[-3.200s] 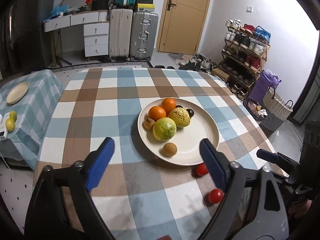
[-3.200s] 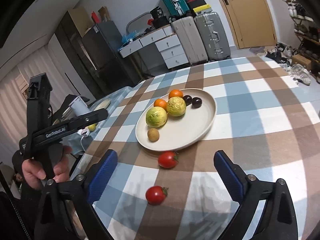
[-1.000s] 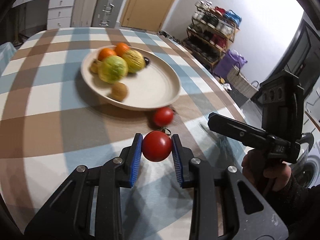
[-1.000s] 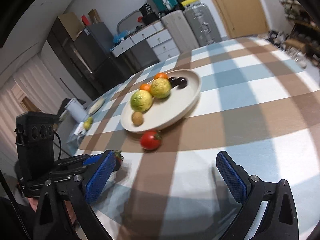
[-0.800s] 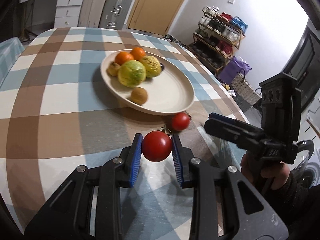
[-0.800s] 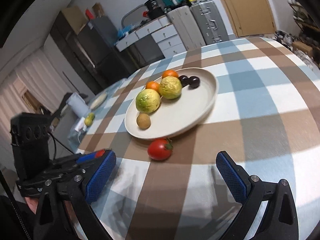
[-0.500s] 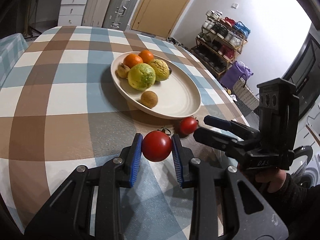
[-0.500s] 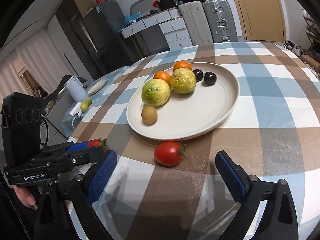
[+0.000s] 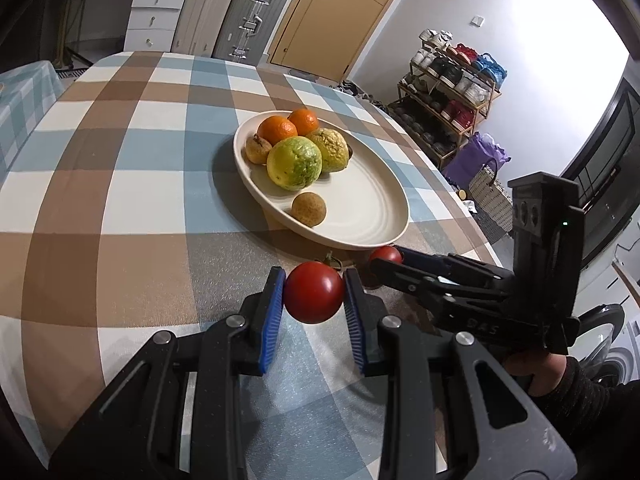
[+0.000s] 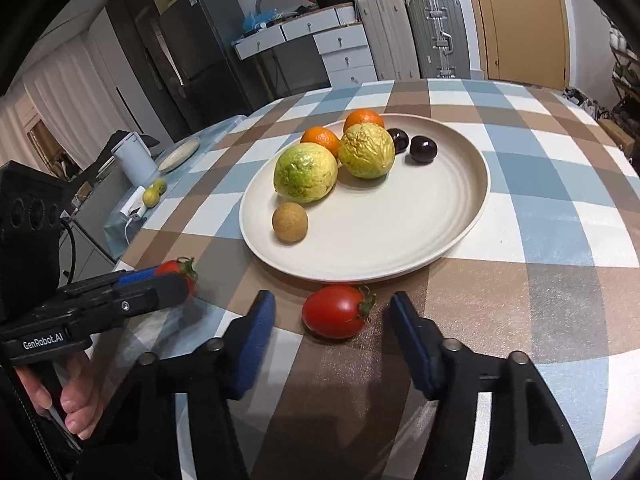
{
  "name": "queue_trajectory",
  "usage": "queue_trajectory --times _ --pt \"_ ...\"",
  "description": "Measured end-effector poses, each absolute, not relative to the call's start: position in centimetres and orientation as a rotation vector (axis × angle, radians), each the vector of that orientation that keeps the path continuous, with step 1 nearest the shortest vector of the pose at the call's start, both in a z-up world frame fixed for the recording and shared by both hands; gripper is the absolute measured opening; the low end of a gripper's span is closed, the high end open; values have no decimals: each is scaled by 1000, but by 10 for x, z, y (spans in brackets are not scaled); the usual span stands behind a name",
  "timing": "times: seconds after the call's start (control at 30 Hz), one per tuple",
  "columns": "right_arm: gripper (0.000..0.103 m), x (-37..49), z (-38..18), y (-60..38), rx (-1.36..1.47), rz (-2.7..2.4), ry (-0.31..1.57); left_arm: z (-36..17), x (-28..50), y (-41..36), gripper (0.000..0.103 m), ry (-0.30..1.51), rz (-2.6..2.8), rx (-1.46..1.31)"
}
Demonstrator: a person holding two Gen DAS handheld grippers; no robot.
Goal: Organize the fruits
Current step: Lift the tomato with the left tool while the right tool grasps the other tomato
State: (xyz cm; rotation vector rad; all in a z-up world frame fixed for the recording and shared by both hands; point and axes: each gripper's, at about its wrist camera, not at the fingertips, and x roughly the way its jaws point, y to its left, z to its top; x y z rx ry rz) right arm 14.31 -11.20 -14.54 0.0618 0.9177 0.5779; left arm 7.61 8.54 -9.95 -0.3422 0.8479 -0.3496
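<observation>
My left gripper (image 9: 314, 298) is shut on a round red tomato (image 9: 313, 297), held just above the checked tablecloth in front of the cream plate (image 9: 376, 216). In the right wrist view that tomato (image 10: 178, 270) shows at the tips of the left gripper. A second red tomato (image 10: 338, 311) lies on the cloth just in front of the plate (image 10: 452, 236). My right gripper (image 10: 333, 322) has its jaws around this tomato and they are closing, with a gap on each side. The plate holds two oranges, two green-yellow fruits, dark plums and small brown fruits.
A person's hands hold both grippers, one hand (image 10: 68, 396) at the lower left. The round table's edge curves close on the right (image 9: 476, 224). Beyond it are a shoe rack (image 9: 452, 92), a woven basket (image 9: 490, 196), suitcases and drawers. A side table (image 10: 160, 188) bears a small plate and limes.
My right gripper moved in toward the loose tomato and its jaws narrowed from wide open to close around it. My left gripper kept its grip on its tomato and swung a little, bringing the plate nearer centre.
</observation>
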Motion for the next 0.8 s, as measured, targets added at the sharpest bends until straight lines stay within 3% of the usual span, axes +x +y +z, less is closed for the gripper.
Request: queue_trajectory --times 0.07,0.13,0.8 --pt "37 145 -147 -112 67 573 926 -95 77 82 26 843 -342 -327" --pt "35 146 -148 -113 77 578 928 -91 78 79 26 842 -339 -316" --pt "34 175 -111 -196 241 578 846 -73 158 -7 26 855 -391 -245"
